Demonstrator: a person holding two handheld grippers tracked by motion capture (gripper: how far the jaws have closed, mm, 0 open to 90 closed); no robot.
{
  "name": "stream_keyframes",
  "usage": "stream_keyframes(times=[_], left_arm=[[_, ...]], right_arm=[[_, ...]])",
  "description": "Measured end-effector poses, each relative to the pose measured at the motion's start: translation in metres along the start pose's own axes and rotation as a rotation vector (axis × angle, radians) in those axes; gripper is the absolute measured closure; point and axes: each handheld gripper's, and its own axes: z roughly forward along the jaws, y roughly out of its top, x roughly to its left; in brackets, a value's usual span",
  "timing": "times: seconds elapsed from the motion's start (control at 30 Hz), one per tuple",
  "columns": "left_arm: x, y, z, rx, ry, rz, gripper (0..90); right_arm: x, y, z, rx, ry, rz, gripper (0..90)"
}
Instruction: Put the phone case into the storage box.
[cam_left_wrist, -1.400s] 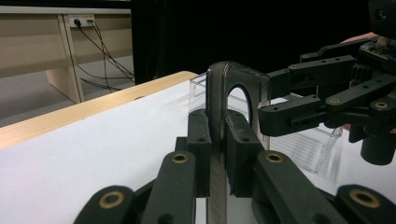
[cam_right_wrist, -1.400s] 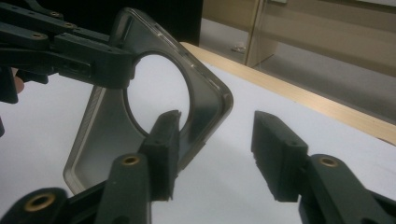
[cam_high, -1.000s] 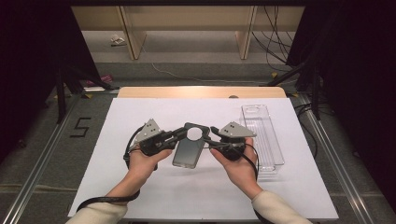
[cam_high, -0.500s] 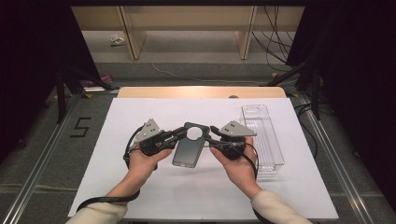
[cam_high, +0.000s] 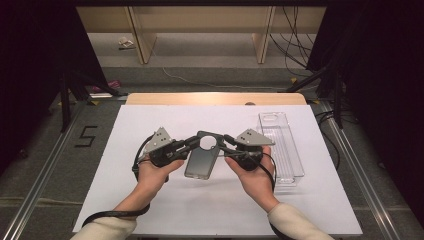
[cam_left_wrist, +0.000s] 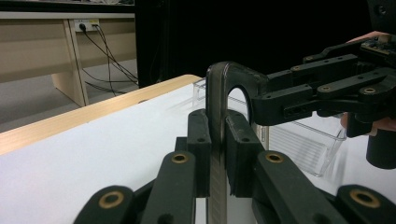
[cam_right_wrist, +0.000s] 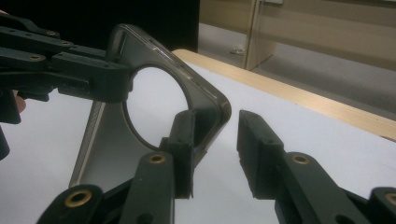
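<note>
A dark, see-through phone case (cam_high: 201, 159) with a round hole near its top is held a little above the white table sheet (cam_high: 150, 210), between both hands. My left gripper (cam_high: 196, 141) is shut on the case's top left edge; in the left gripper view its jaws (cam_left_wrist: 218, 135) pinch the thin wall of the case (cam_left_wrist: 223, 79). My right gripper (cam_high: 226, 141) is at the top right corner, open. In the right gripper view its jaws (cam_right_wrist: 215, 135) stand apart, and the corner of the case (cam_right_wrist: 112, 135) sits against the left jaw.
A clear plastic tray (cam_high: 282, 150) lies lengthwise on the sheet just right of my right hand. The table's wooden far edge (cam_high: 215, 98) is beyond the case. Desk legs and cables stand on the floor behind.
</note>
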Motion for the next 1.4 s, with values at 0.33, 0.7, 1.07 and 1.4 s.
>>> stream_keyframes(times=[0.33, 0.7, 1.07, 1.4], left_arm=[[-0.0007, -0.0001, 0.0005, -0.005, 0.002, 0.0, 81.4], [-0.003, -0.0018, 0.0024, -0.004, -0.002, 0.002, 81.0], [-0.0042, -0.004, 0.005, 0.023, 0.003, 0.014, 80.6], [-0.0081, -0.0036, 0.0073, 0.045, -0.016, 0.045, 76.6]], right_arm=[[0.0005, -0.0004, -0.0004, -0.002, 0.0, 0.01, 73.3], [-0.0013, 0.0015, -0.0035, -0.017, -0.011, 0.025, 80.0], [-0.0005, 0.0063, -0.0088, -0.034, -0.031, 0.005, 84.9], [-0.0011, 0.0074, -0.0094, -0.027, -0.036, 0.013, 86.7]])
